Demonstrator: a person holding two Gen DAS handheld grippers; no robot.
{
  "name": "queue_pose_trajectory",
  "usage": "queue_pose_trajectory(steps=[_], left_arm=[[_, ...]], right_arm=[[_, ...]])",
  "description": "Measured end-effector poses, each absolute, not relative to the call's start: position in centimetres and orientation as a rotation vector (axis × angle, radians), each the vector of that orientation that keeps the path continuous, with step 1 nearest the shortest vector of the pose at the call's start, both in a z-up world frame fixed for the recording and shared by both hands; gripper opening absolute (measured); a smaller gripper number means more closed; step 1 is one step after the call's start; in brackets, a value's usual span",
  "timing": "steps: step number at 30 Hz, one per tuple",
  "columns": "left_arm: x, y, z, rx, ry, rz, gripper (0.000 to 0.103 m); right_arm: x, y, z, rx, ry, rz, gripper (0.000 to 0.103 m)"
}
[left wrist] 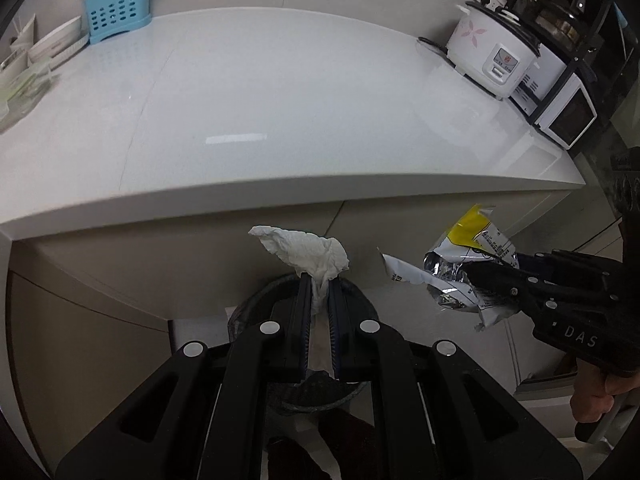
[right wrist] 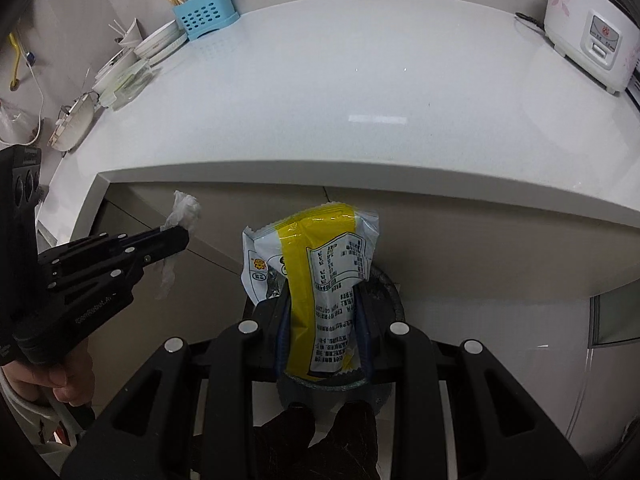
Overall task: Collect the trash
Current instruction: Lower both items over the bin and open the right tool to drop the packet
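Both grippers' jaws held trash, left gripper (left wrist: 319,280) a tissue (left wrist: 304,252), right gripper (right wrist: 322,300) a wrapper (right wrist: 320,256), above a bin (right wrist: 390,288) below the bare desk (left wrist: 280,100).

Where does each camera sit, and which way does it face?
Left wrist: on the left gripper, facing down past the counter; its fingers hold a tissue, right gripper alongside.
Right wrist: on the right gripper, same direction; a snack wrapper is held, left gripper alongside.
Shared: counter, rice cooker, bin.
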State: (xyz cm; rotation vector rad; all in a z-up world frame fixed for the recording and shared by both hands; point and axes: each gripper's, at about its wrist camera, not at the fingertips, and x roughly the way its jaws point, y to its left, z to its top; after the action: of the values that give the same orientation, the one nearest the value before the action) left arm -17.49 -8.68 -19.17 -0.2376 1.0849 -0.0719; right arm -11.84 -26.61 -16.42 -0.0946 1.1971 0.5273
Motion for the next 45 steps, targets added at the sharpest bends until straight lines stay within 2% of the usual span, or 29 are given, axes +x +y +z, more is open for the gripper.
queue_pose_trajectory(steps=[12, 37, 45], left_arm=[[-18.7, -7.5, -24.6, -0.254, 1.216, 0.001, 0.007], [-20.0, -7.0, -28.5, -0.293, 1.324, 0.029, 0.007], [-20.3, -7.2, -28.7, -0.312, 1.333, 0.044, 0.007]], right_arm=[[-12.0, -23.7, -23.0, -0.137, 1.281, 0.528, 0.026], [-12.5, -20.9, -33.2, -0.255, 1.451, 0.537, 0.028], [-12.7, -20.1, -33.9, -0.285, 1.473, 0.542, 0.041]])
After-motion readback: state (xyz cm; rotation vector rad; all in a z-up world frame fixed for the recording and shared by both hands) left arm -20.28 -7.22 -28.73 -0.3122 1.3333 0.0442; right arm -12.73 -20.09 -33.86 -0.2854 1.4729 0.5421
